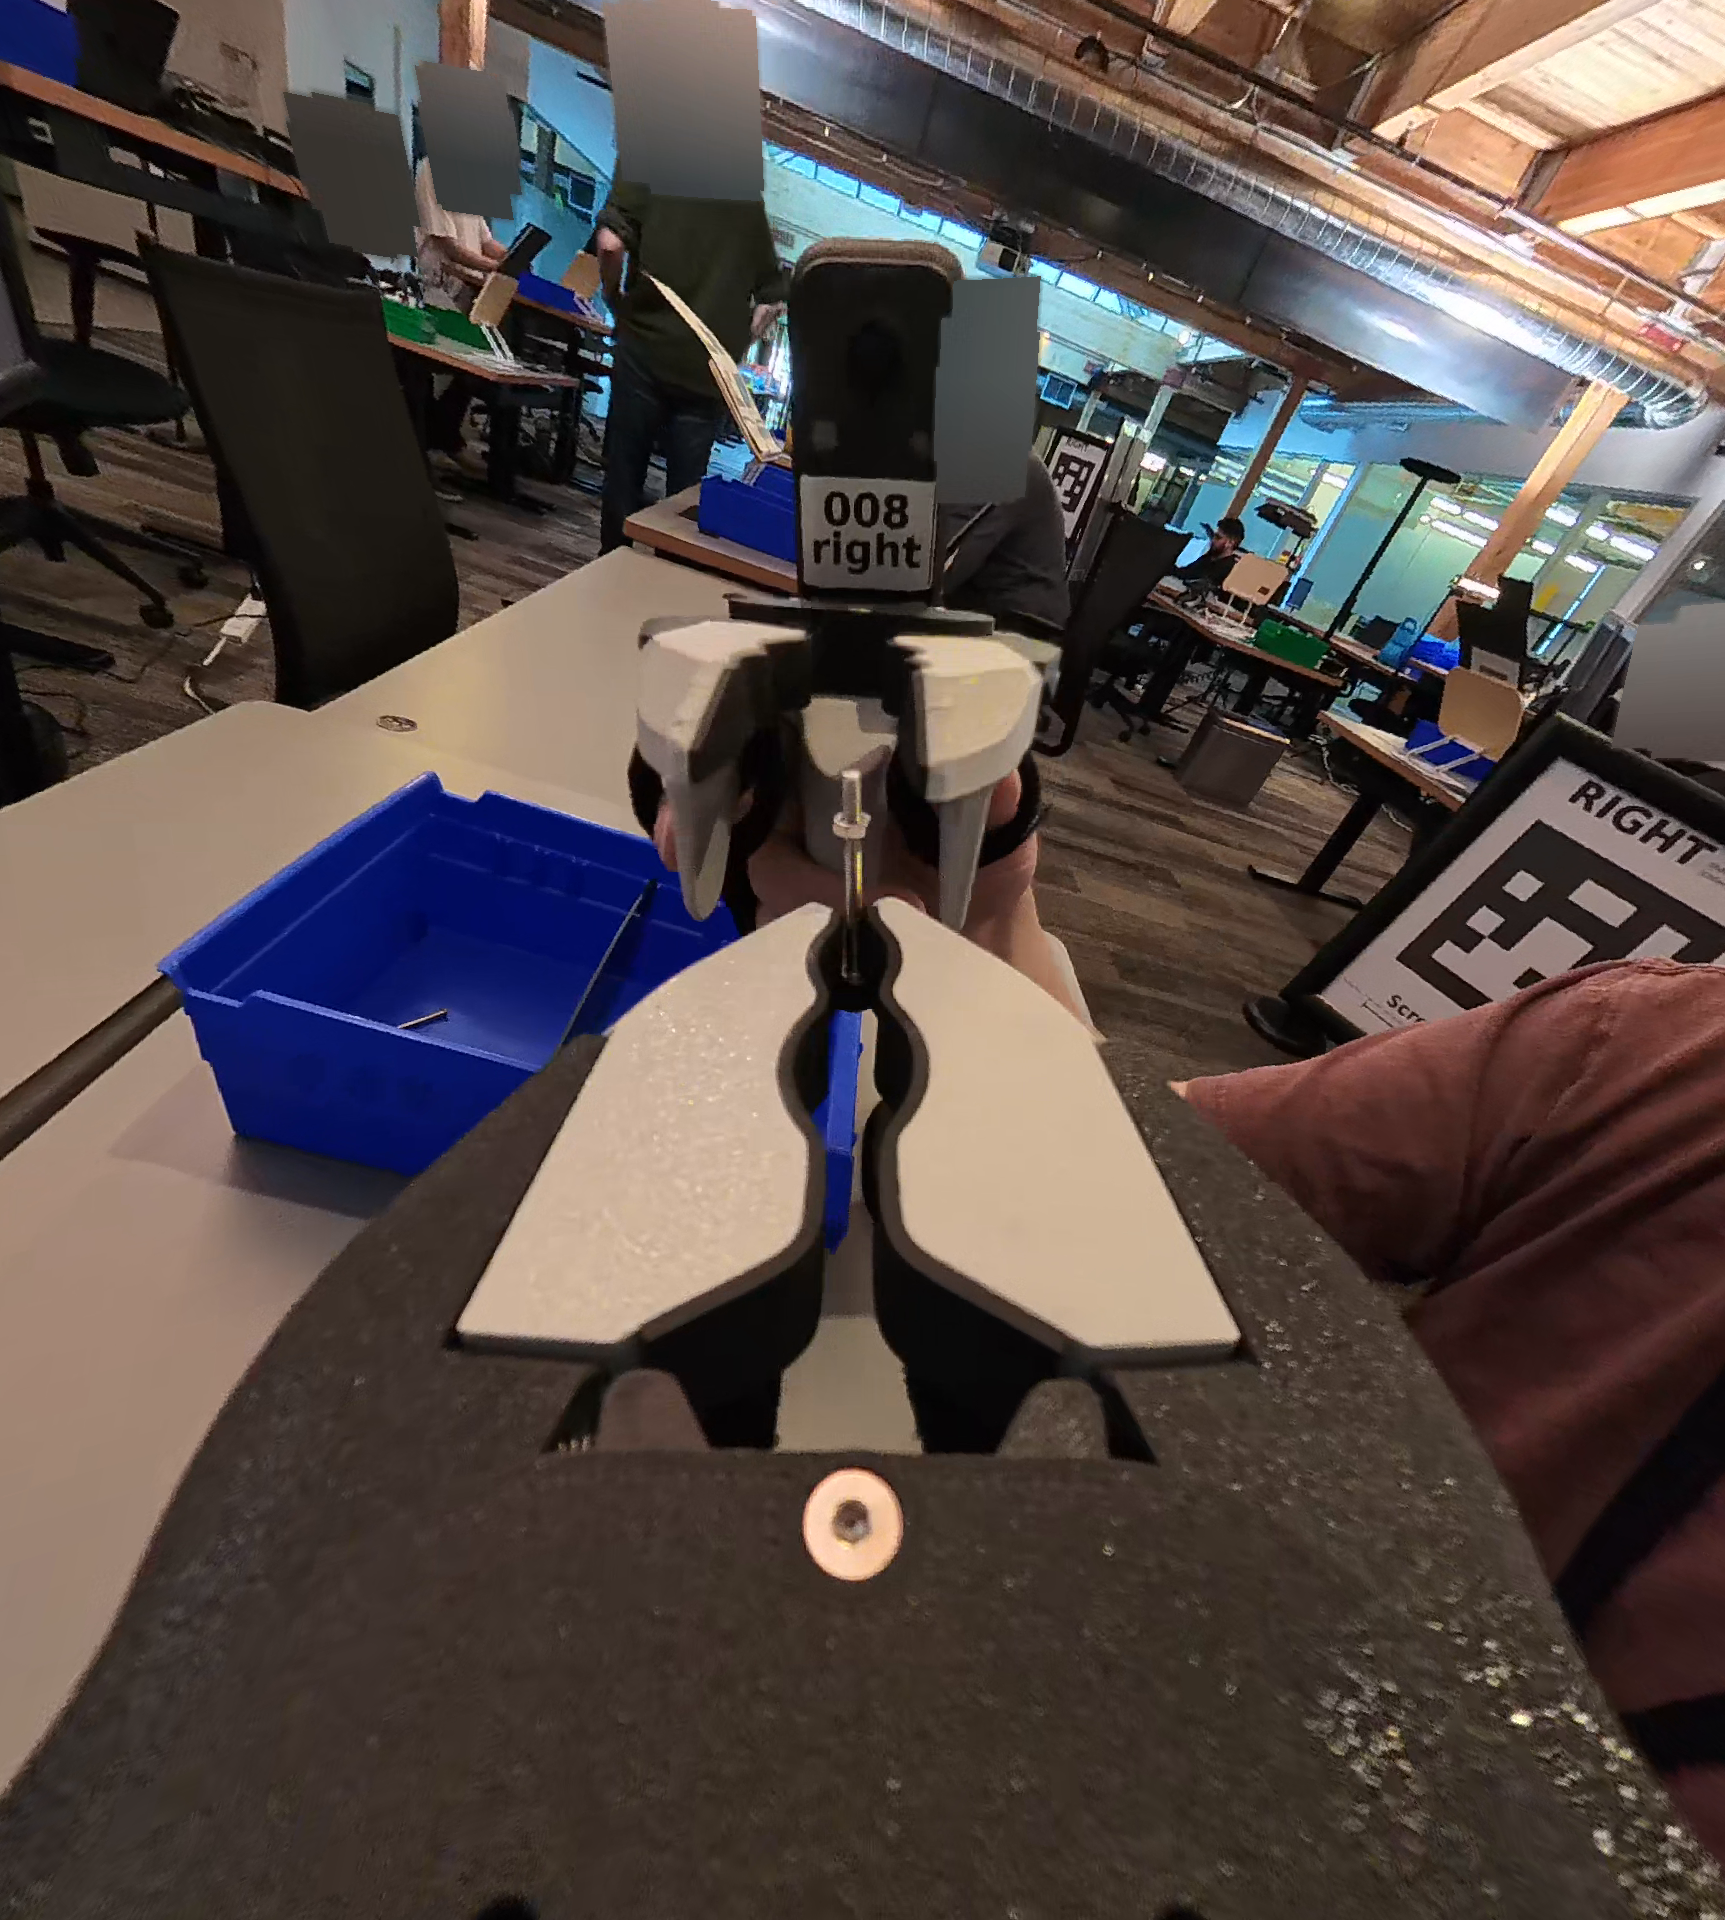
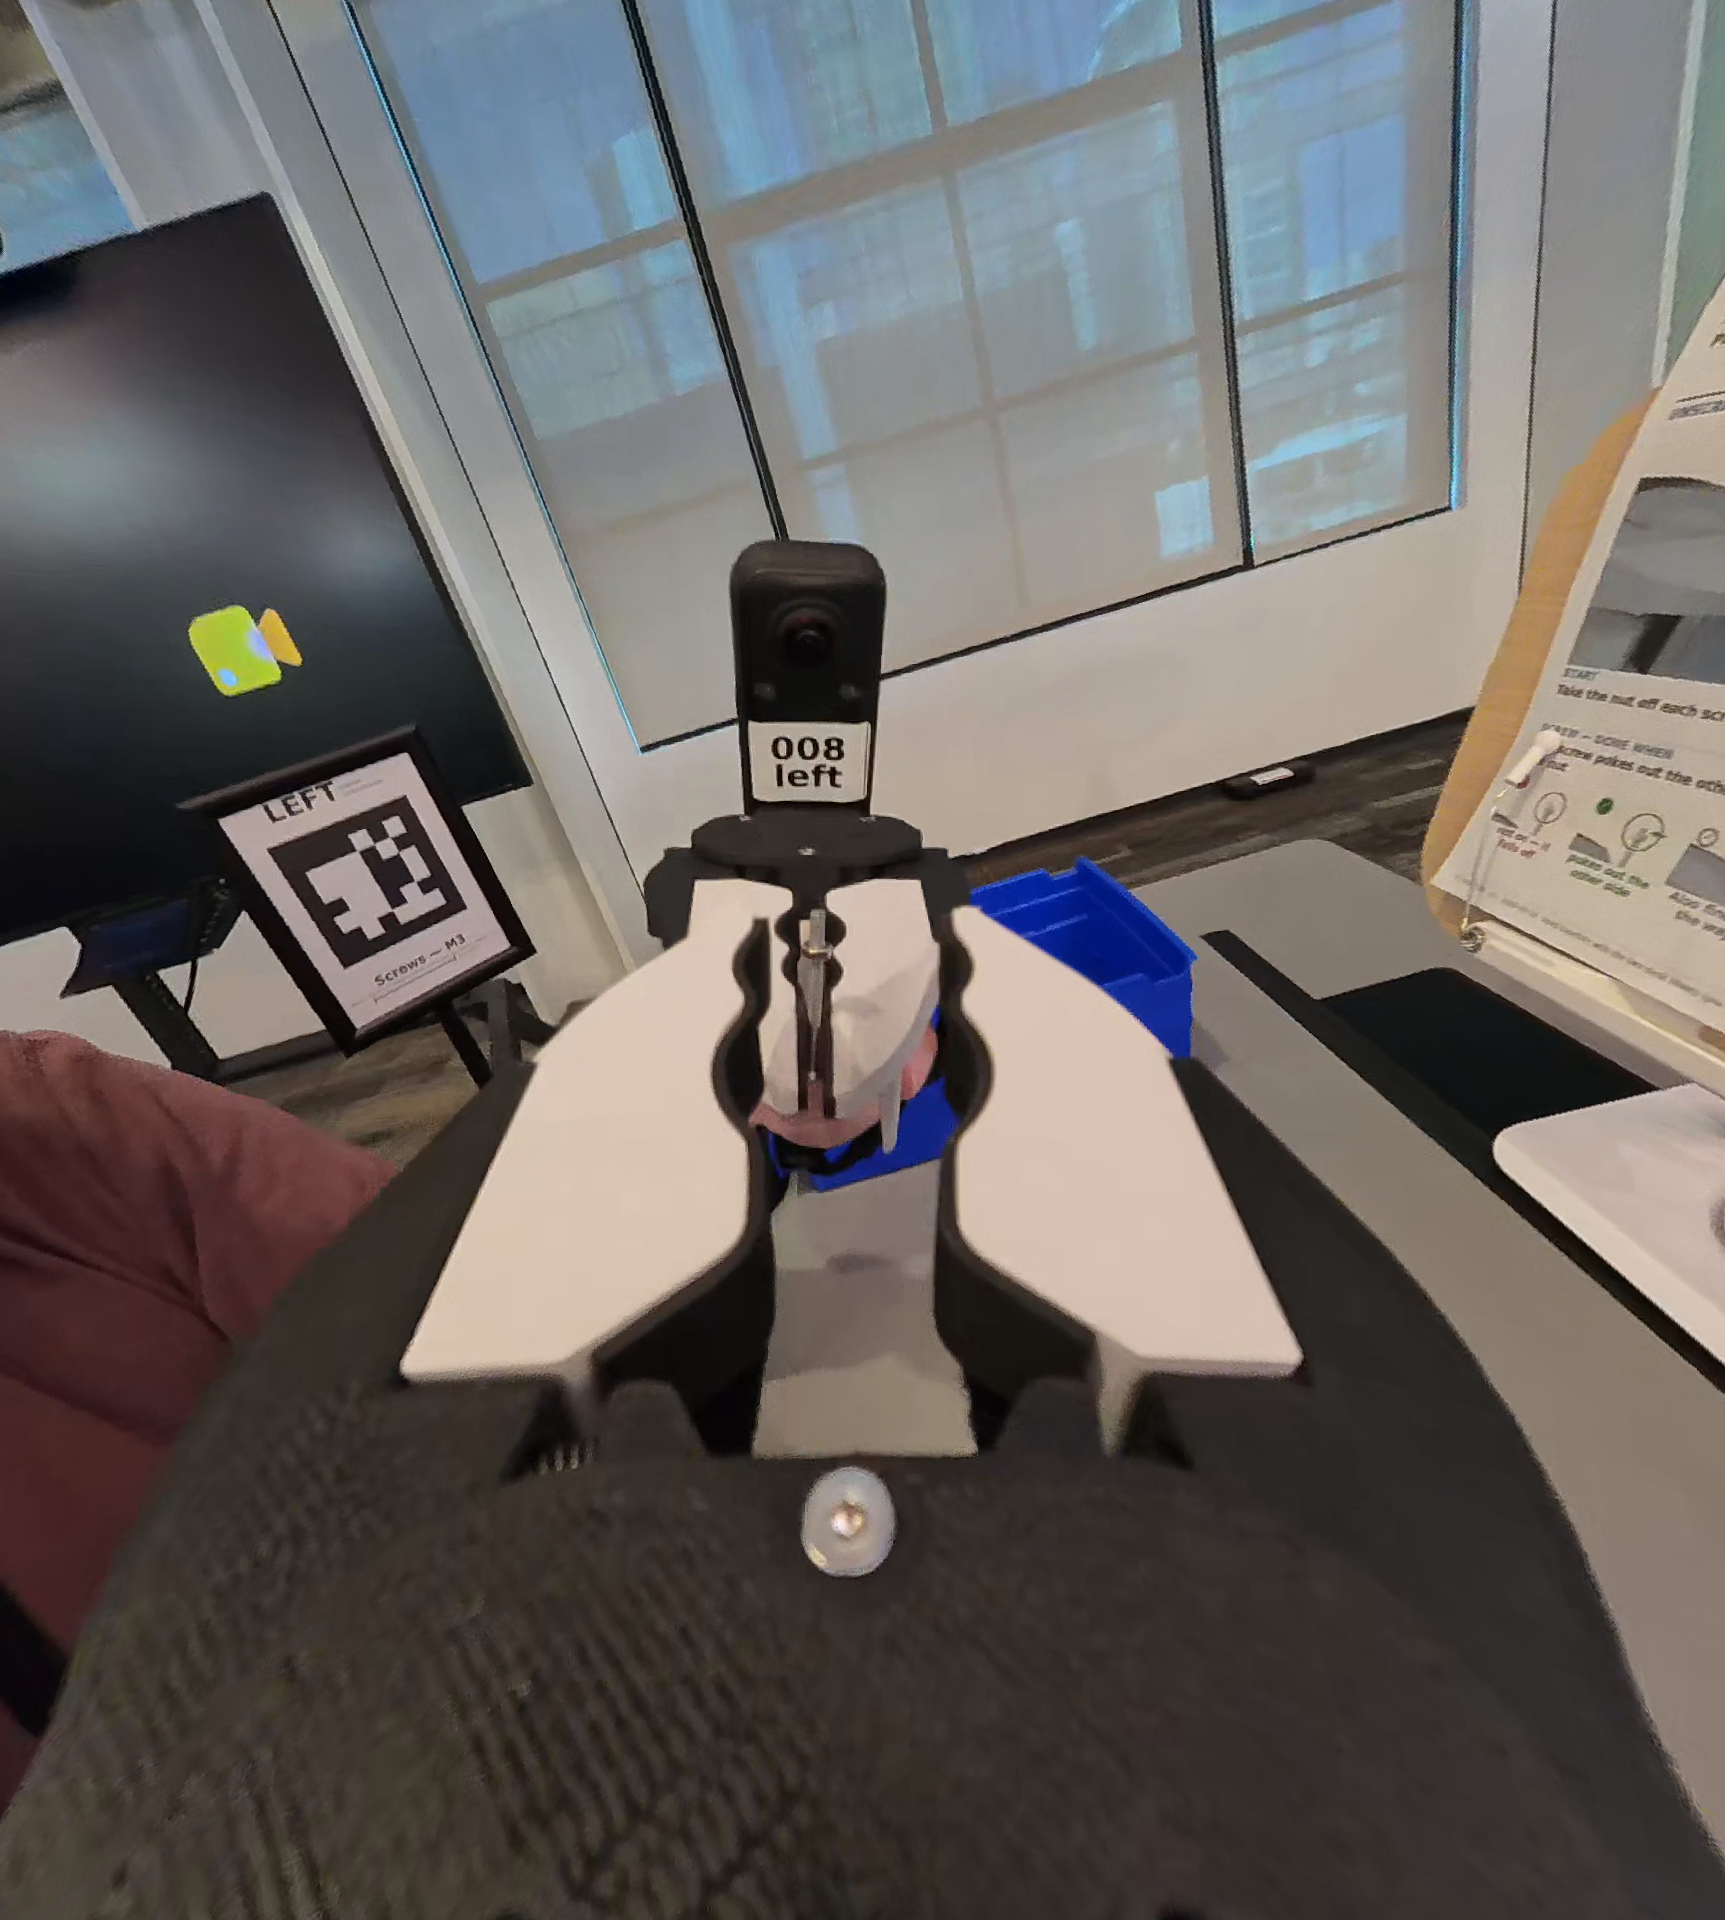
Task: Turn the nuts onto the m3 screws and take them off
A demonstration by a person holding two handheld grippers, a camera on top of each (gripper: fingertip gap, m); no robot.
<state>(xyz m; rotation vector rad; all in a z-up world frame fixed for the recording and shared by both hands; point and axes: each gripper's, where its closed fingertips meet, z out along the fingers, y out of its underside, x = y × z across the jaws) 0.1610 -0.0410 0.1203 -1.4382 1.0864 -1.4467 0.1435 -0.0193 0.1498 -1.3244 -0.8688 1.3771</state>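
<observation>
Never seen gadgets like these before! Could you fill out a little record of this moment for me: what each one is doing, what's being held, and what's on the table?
left gripper: shut on the screw
right gripper: open, fingers on either side of the screw
nut: threaded partway along the screw
blue bin: on the grey table, a loose screw inside
stage: nut on the screw, not yet off

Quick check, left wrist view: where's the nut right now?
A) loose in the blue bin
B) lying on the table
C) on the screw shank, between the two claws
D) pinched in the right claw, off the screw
C: the nut sits on the screw, whose lower end is pinched in the left claw, with the open right claw facing it.
</observation>
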